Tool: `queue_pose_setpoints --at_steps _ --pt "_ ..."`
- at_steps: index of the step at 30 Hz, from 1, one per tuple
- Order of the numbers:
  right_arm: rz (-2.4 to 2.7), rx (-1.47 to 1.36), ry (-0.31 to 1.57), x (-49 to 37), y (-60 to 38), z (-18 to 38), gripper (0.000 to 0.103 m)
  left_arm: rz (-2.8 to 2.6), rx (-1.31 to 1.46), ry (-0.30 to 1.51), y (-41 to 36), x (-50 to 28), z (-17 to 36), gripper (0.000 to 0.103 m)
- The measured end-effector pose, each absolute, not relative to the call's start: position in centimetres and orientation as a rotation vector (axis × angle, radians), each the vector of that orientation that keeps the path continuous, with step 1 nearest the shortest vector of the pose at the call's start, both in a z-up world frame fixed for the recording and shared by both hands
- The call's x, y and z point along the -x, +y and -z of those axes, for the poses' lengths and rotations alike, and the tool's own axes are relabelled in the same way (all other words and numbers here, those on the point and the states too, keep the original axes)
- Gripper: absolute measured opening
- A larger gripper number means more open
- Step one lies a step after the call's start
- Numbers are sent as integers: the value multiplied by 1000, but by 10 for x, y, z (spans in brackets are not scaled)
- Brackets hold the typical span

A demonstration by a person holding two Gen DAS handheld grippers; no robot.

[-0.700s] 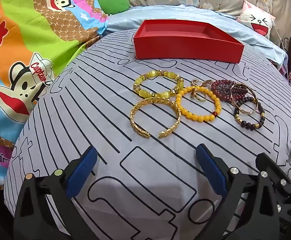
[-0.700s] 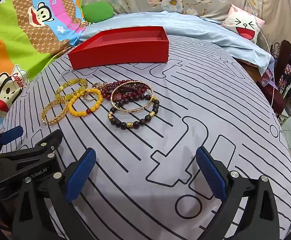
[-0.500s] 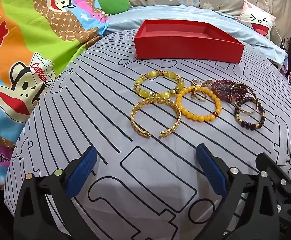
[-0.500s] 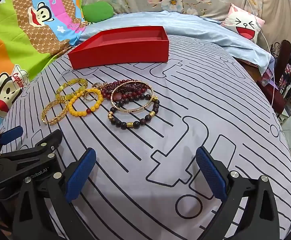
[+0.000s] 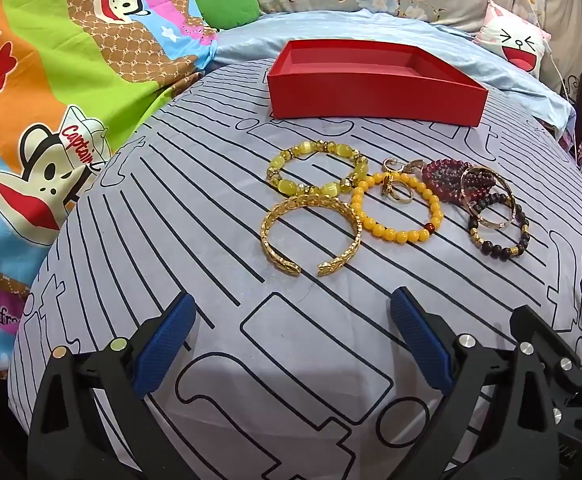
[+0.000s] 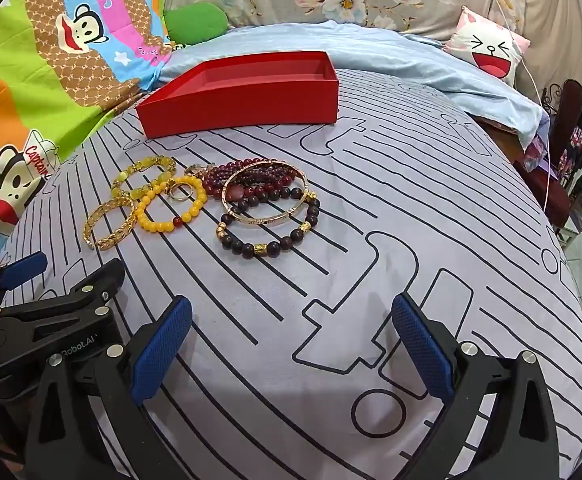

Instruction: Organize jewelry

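mid-frame on the striped grey bedsheet (image 5: pixel 171 240): gold open cuff bangle (image 5: pixel 310 235) among beaded bracelets, shallow red cardboard box (image 5: pixel 375 92) above, seemingly empty. left gripper (image 5: pixel 293 340), right gripper (image 6: pixel 291 344), jaws apart, empty. sorting unstarted; next, likely reach and pinch one piece.

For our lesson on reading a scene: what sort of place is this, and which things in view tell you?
Most likely a bedroom at home, with the work done on a bed. The signs: a striped bedsheet under the jewelry, a cartoon-face pillow, and a monkey-print blanket alongside.
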State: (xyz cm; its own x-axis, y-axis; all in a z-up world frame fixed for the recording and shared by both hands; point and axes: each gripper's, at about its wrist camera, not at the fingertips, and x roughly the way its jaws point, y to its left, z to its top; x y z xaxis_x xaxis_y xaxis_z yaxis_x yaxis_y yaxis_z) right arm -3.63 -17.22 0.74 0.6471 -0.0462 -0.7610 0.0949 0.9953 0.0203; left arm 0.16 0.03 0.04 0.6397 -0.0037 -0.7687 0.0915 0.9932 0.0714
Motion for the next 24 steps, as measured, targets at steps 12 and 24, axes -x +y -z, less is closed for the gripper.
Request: queue_pose_setpoints --at_steps 12,24 --pt "83 -60 863 35 -173 -9 97 49 -107 869 0 0 0 93" --pt "92 -54 846 38 -172 -12 96 53 -73 840 4 4 -7 93"
